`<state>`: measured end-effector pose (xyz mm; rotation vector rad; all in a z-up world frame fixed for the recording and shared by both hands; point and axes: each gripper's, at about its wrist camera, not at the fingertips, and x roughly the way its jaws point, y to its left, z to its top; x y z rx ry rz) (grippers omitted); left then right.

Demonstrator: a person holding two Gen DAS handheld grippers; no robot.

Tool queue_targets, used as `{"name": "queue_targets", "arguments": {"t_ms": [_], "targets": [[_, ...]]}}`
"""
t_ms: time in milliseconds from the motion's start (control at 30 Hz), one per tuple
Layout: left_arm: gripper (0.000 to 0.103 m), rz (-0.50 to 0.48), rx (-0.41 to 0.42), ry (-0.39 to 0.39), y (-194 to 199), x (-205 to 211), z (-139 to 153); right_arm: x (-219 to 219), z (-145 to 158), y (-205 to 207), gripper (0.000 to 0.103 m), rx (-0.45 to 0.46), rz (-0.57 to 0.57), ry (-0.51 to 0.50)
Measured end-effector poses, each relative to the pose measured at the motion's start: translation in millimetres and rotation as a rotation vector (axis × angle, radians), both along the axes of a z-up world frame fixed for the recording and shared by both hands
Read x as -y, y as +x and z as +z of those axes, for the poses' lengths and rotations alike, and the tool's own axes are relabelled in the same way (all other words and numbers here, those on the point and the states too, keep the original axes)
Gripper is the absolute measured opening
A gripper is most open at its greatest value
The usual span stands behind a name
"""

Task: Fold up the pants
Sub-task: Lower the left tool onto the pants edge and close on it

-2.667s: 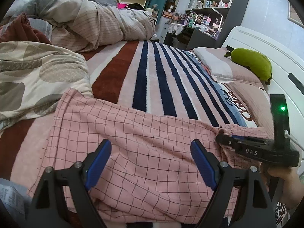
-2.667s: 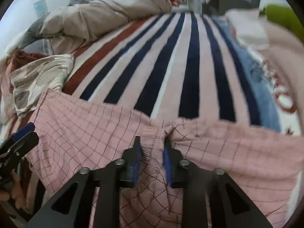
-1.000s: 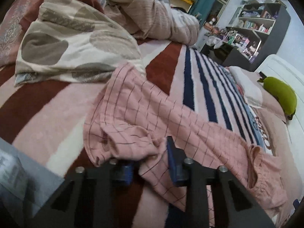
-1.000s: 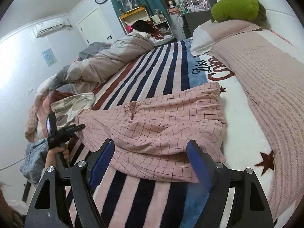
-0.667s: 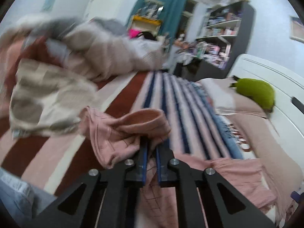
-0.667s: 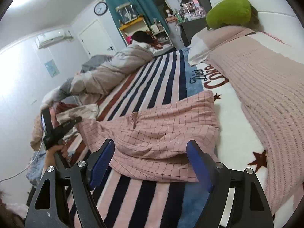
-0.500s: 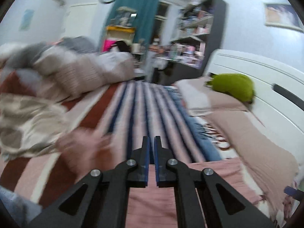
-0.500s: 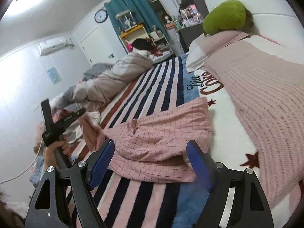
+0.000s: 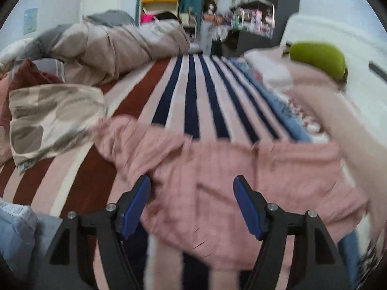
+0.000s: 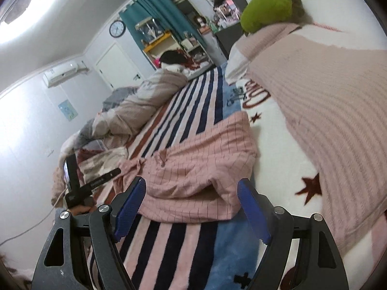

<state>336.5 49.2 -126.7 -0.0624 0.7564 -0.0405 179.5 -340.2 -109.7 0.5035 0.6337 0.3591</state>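
Observation:
The pink checked pants (image 9: 217, 169) lie crumpled across the striped bed cover (image 9: 193, 101), with one end thrown back over the rest. My left gripper (image 9: 191, 205) hovers just above them. Its jaws are opening, and the blue pads (image 9: 135, 205) press on nothing. The cloth only shows in the gap below them. In the right wrist view the pants (image 10: 200, 164) lie folded over in a loose heap. My right gripper (image 10: 191, 210) stands open and empty in front of their near edge. At the left of that view a hand holds the left gripper (image 10: 113, 172) by the pants' far end.
A rumpled grey-beige duvet (image 9: 116, 43) and a patterned pillow (image 9: 48, 118) take up the left of the bed. A green plush (image 10: 266, 7), a pillow and a pink knitted blanket (image 10: 326, 111) lie on the right. Shelves (image 9: 254, 4) stand beyond the foot.
The left gripper was shut on a pant end, lifted it and swung it over the pants, then let go and opened wide. The right gripper stayed open and shifted slightly.

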Motion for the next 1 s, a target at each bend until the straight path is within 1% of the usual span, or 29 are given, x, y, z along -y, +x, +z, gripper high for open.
{"name": "queue_targets", "arguments": {"t_ms": [67, 100, 167, 233, 267, 300, 333, 433, 500, 567, 600, 633, 667, 700, 767, 800, 867, 933, 967, 1000], "targets": [[0.068, 0.006, -0.046, 0.048, 4.5, -2.9, -15.9, -4.8, -2.9, 0.9, 0.075, -0.013, 0.007, -0.011], [0.068, 0.004, -0.067, 0.055, 7.8, -4.2, -23.5, -7.9, -3.8, 1.8, 0.075, -0.020, 0.011, -0.016], [0.070, 0.016, -0.098, 0.045, 14.0, -9.0, -37.7, -12.4, -5.4, 3.1, 0.075, -0.029, 0.018, -0.025], [0.075, 0.043, -0.109, 0.043, 20.2, -13.5, -48.1, -16.5, -7.2, 6.6, 0.075, -0.038, 0.020, -0.042], [0.078, 0.049, -0.112, 0.052, 22.9, -13.9, -50.8, -17.7, -8.3, 8.4, 0.075, -0.042, 0.021, -0.045], [0.078, 0.061, -0.113, 0.072, 25.2, -14.3, -53.3, -18.8, -10.0, 11.1, 0.075, -0.050, 0.023, -0.046], [0.078, 0.077, -0.107, 0.095, 27.0, -14.6, -53.7, -19.7, -12.4, 14.6, 0.075, -0.059, 0.027, -0.044], [0.078, 0.101, -0.041, 0.154, 24.5, -13.3, -43.6, -22.6, -18.5, 19.9, 0.075, -0.084, 0.039, -0.043], [0.078, 0.050, 0.026, 0.158, 21.3, -10.1, -28.2, -24.1, -23.5, 21.9, 0.075, -0.102, 0.046, -0.043], [0.078, 0.025, 0.065, 0.164, 25.4, -10.1, -14.2, -25.0, -28.2, 23.7, 0.075, -0.120, 0.051, -0.036], [0.078, 0.015, 0.067, 0.175, 31.1, -10.1, -9.3, -25.4, -29.9, 24.2, 0.075, -0.128, 0.055, -0.031], [0.079, -0.004, 0.059, 0.184, 38.8, -9.6, -6.7, -26.2, -30.6, 24.2, 0.075, -0.131, 0.058, -0.029], [0.083, -0.033, 0.011, 0.211, 51.7, -7.3, -9.2, -27.0, -30.4, 23.8, 0.075, -0.132, 0.061, -0.030], [0.083, -0.064, -0.040, 0.244, 63.5, -3.6, -15.2, -28.2, -29.9, 23.2, 0.075, -0.130, 0.062, -0.035], [0.083, -0.114, -0.097, 0.275, 81.9, 3.4, -30.1, -27.7, -29.1, 23.1, 0.075, -0.127, 0.064, -0.039], [0.083, -0.122, -0.119, 0.283, 89.1, 6.4, -36.6, -27.9, -29.3, 23.0, 0.075, -0.127, 0.062, -0.040], [0.083, -0.109, -0.141, 0.305, 98.2, 9.6, -48.4, -26.6, -30.6, 24.0, 0.075, -0.132, 0.056, -0.040], [0.080, -0.080, -0.137, 0.307, 102.6, 5.4, -54.2, -24.6, -33.4, 26.1, 0.075, -0.143, 0.048, -0.036], [0.072, -0.052, -0.126, 0.284, 104.5, -0.3, -55.4, -23.7, -35.3, 27.6, 0.075, -0.152, 0.045, -0.034], [0.061, -0.035, -0.121, 0.260, 104.6, -4.6, -55.5, -23.5, -36.7, 29.1, 0.075, -0.159, 0.043, -0.033]]}}
